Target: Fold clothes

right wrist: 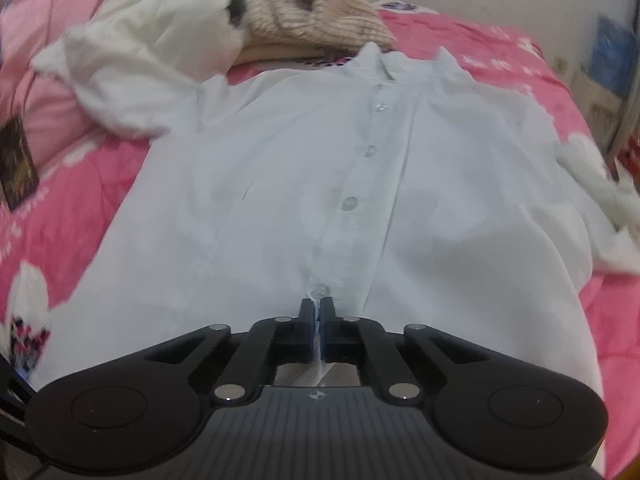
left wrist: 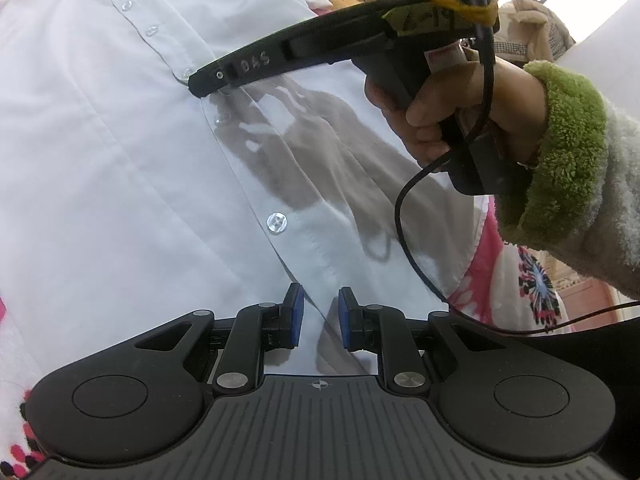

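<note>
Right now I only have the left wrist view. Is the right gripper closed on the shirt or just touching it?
Observer: Closed. The right gripper pinches a ridge of the white shirt along the placket, just short of a button.
Operator: What's beyond the collar?
Observer: A beige knit sits right behind the collar.
Operator: Anything by the shoulders?
Observer: A crumpled white garment lies against the shoulder at that view's left.
</note>
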